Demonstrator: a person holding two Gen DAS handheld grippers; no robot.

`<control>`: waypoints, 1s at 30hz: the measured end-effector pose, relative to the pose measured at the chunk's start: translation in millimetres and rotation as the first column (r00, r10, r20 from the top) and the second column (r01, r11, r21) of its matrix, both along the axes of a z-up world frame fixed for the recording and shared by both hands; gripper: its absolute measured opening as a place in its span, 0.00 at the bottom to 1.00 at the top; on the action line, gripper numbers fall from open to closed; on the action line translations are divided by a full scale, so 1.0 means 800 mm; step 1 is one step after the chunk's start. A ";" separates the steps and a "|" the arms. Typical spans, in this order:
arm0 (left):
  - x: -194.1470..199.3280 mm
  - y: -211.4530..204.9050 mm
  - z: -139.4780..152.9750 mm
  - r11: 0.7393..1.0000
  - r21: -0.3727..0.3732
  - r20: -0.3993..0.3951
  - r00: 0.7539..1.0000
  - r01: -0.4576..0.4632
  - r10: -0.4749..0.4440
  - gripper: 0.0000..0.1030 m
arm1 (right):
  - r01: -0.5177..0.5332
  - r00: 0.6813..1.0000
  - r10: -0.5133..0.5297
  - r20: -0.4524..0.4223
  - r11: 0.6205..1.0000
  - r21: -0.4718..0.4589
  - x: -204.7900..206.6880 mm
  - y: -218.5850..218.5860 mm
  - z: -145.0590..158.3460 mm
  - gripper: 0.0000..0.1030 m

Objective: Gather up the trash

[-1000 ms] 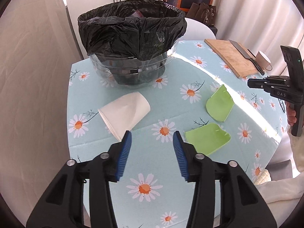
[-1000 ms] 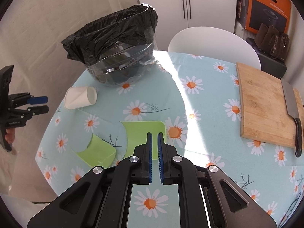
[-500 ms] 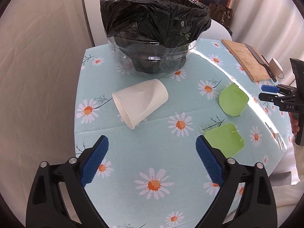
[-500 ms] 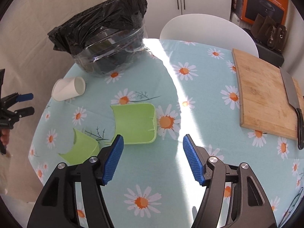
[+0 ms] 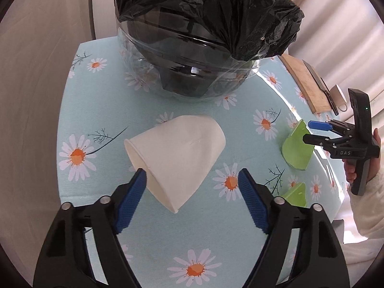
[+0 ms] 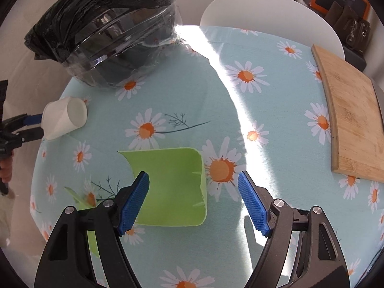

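Observation:
A white paper cup (image 5: 175,160) lies on its side on the daisy tablecloth. My left gripper (image 5: 192,174) straddles its rim end. Its jaws are closing, and the pads do not clamp the cup. In the right wrist view the cup (image 6: 64,117) and left gripper (image 6: 40,125) sit at the far left. A curved green plastic piece (image 6: 168,182) lies between the fingers of my right gripper (image 6: 193,177), whose jaws are opening and grip nothing. A second green piece (image 5: 296,193) lies nearby. The black-bagged clear bin (image 5: 199,24) stands behind the cup.
A wooden cutting board (image 6: 348,120) with a knife (image 5: 319,86) lies at the table's right side, a white mug (image 5: 338,94) beside it. A white chair (image 6: 271,12) stands behind the table. Pale curtain hangs past the table's left edge (image 5: 60,156).
Both grippers came down closer to the table. The left one spread wide, then narrowed around the cup. The right one went from shut to open over the green piece.

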State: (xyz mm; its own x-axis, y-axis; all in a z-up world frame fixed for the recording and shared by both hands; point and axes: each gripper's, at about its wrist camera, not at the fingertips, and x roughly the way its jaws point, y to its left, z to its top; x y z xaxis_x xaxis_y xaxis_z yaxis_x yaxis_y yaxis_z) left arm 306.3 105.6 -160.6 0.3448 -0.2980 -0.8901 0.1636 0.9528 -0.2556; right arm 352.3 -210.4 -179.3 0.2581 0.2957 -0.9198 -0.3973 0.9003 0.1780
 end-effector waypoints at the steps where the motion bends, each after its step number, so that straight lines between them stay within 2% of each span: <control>1: 0.005 -0.003 -0.006 1.000 0.008 -0.019 1.000 0.014 -0.014 0.53 | 0.007 1.000 -0.007 -0.008 1.000 -0.013 0.003 0.002 -0.005 0.70; 2: 0.009 -0.007 -0.012 0.999 0.026 -0.038 0.999 0.032 -0.031 0.43 | 0.021 1.000 -0.021 -0.016 0.999 -0.032 0.007 0.004 -0.011 0.70; 3: 0.012 -0.011 -0.016 0.998 0.041 -0.048 0.998 0.049 -0.048 0.38 | 0.033 0.999 -0.034 -0.027 0.999 -0.035 0.010 0.004 -0.016 0.63; 4: 0.014 -0.014 -0.018 0.997 0.038 -0.052 0.997 0.064 -0.062 0.26 | 0.040 0.998 -0.040 -0.047 0.999 -0.015 0.012 0.004 -0.019 0.40; 5: 0.015 -0.016 -0.018 0.997 0.031 -0.051 0.996 0.075 -0.073 0.11 | 0.042 0.996 -0.041 -0.082 0.999 0.017 0.014 0.003 -0.024 0.25; 6: 0.016 -0.017 -0.017 0.996 0.031 -0.049 0.996 0.082 -0.080 0.07 | 0.047 0.994 -0.044 -0.102 0.998 0.030 0.015 0.003 -0.027 0.10; 16: 0.004 -0.036 0.005 0.989 0.079 -0.023 0.992 0.124 -0.122 0.04 | 0.050 0.996 -0.046 -0.082 0.998 0.048 -0.002 -0.013 -0.010 0.08; 21: -0.019 -0.047 0.020 0.986 0.101 -0.013 0.992 0.130 -0.129 0.04 | 0.036 0.998 -0.033 -0.056 0.997 0.064 -0.014 -0.021 0.004 0.08; 30: -0.073 -0.067 0.044 0.990 0.094 0.042 0.994 0.100 -0.105 0.04 | -0.002 1.000 0.004 -0.019 0.998 0.066 -0.056 -0.048 0.026 0.08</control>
